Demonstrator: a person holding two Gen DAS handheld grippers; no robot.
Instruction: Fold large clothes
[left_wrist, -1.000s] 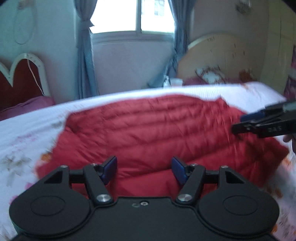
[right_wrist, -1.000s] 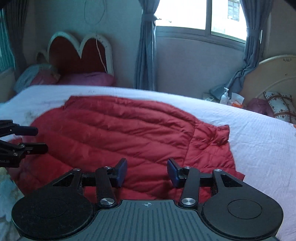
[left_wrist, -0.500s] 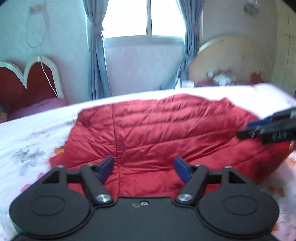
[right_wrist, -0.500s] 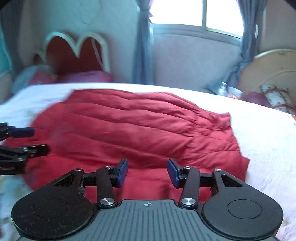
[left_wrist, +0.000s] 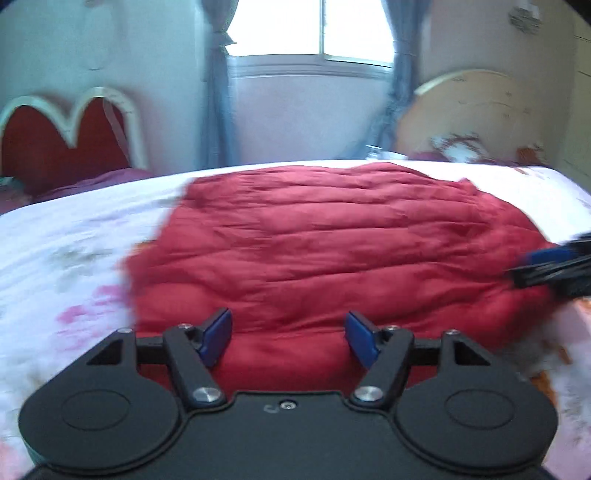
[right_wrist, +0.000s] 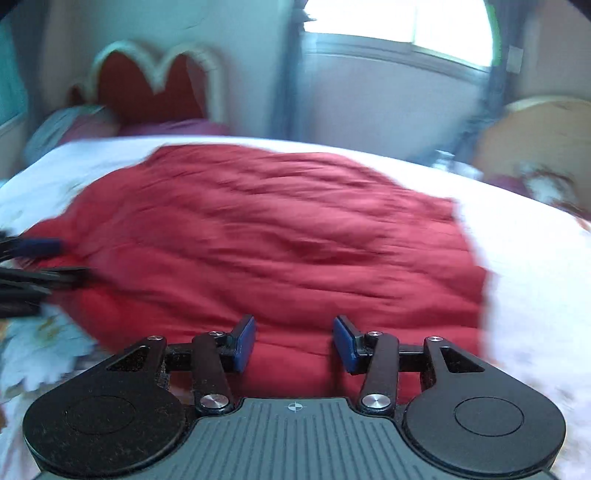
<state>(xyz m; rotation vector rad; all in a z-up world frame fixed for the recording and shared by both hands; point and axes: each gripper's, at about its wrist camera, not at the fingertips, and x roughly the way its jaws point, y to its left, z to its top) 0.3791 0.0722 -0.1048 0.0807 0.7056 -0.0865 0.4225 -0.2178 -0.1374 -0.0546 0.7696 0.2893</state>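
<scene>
A large red quilted jacket (left_wrist: 332, 243) lies spread on the bed; it also fills the middle of the right wrist view (right_wrist: 280, 236). My left gripper (left_wrist: 290, 338) is open and empty, just above the jacket's near edge. My right gripper (right_wrist: 294, 343) is open and empty, over the jacket's near edge further right. The right gripper also shows at the right edge of the left wrist view (left_wrist: 554, 266). The left gripper shows at the left edge of the right wrist view (right_wrist: 33, 266). Both views are blurred.
The bed has a white floral sheet (left_wrist: 66, 266). A red heart-shaped headboard (left_wrist: 70, 144) stands at the far left, a tan round headboard (left_wrist: 480, 114) at the far right. A window with grey curtains (left_wrist: 314, 33) is behind.
Both grippers have swung over the jacket's near edge, closer to it. The jaws stay open. The jacket lies flatter and wider than a second ago.
</scene>
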